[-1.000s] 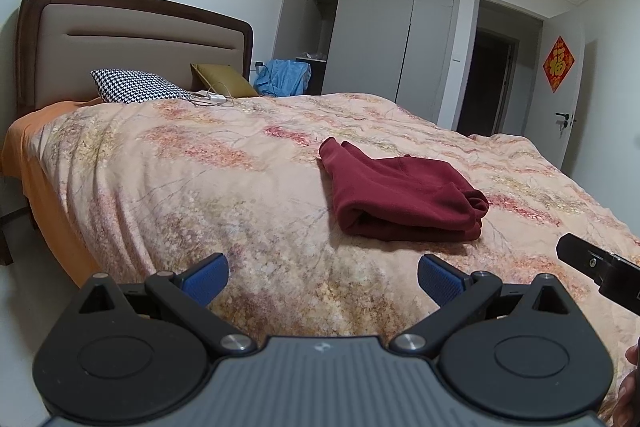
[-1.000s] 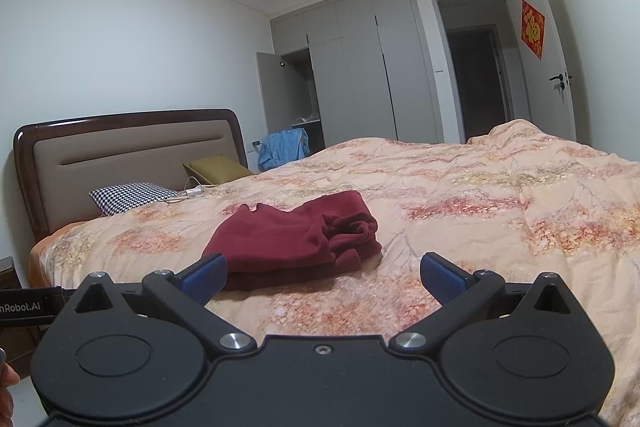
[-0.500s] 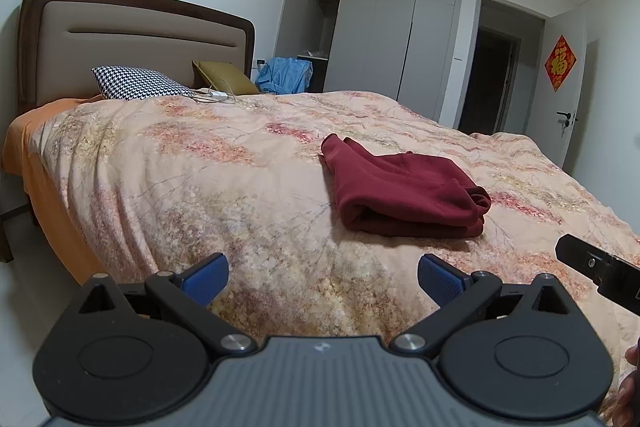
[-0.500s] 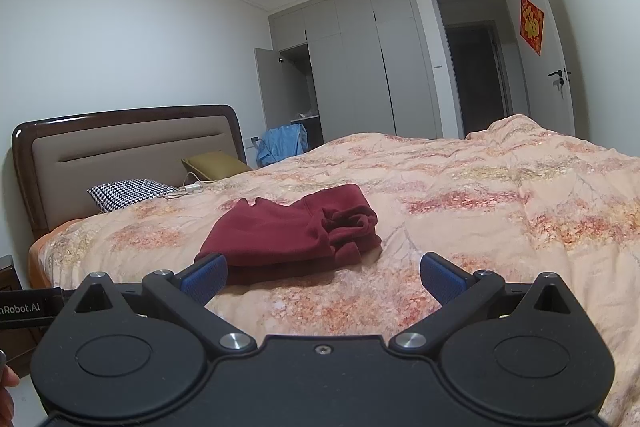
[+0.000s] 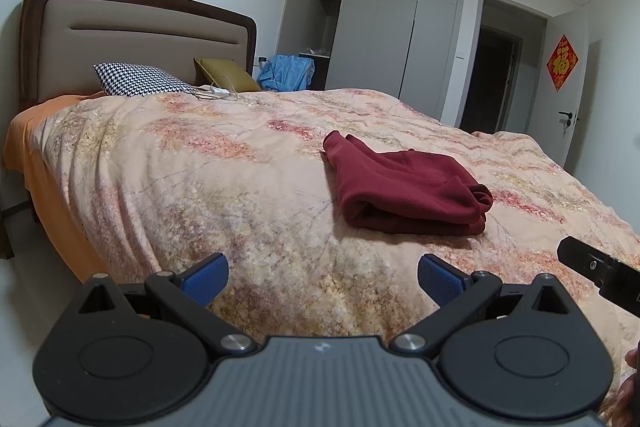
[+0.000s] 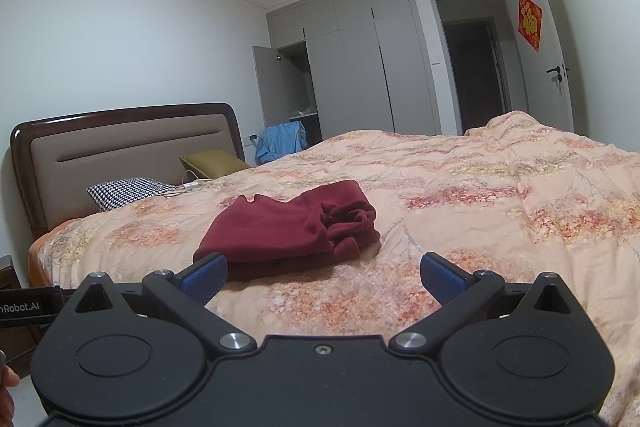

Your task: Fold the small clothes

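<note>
A dark red garment (image 5: 404,187) lies folded in a compact bundle on the floral duvet (image 5: 200,187); it also shows in the right wrist view (image 6: 292,231). My left gripper (image 5: 322,277) is open and empty, held back from the garment near the bed's front edge. My right gripper (image 6: 322,277) is open and empty, just short of the garment's near edge. Part of the right gripper's body (image 5: 600,271) shows at the right of the left wrist view.
A houndstooth pillow (image 5: 140,79), an olive cushion (image 5: 224,77) and a white charger cable (image 5: 218,91) lie by the headboard (image 5: 132,39). Blue clothing (image 5: 286,73) hangs beside the open wardrobe (image 5: 384,27). A doorway (image 5: 496,79) is at far right.
Both grippers have drifted slightly back and lower; the garment sits a little higher in both views. The garment has not moved. Both grippers stay open.
</note>
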Tool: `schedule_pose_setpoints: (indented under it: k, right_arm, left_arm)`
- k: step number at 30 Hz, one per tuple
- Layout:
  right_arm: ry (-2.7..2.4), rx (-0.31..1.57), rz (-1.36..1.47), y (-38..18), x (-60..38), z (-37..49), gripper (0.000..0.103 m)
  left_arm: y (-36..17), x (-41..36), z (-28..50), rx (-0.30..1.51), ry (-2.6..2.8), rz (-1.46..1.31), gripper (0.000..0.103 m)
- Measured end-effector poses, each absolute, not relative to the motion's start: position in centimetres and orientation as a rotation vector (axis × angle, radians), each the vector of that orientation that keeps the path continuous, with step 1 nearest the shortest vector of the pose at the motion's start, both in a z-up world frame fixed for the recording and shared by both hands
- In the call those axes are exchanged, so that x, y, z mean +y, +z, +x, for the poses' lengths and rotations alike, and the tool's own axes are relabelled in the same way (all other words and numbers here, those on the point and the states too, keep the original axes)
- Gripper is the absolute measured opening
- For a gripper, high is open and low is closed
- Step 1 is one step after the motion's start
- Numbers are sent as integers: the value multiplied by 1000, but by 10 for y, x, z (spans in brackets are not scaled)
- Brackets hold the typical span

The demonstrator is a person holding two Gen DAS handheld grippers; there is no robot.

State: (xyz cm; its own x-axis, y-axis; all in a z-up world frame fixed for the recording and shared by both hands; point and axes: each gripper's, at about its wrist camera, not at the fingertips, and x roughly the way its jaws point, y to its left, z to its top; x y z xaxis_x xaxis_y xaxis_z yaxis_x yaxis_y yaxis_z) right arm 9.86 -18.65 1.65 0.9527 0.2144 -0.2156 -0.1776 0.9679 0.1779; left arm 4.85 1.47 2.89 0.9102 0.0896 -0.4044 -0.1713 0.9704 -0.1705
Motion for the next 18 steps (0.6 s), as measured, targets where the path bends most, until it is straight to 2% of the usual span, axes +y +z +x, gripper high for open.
schedule_pose_setpoints:
  k: [18]
  right_arm:
    - [202,228,162,16,-186,92,103]
  left_arm:
    - [30,11,44,406,137,-188,103]
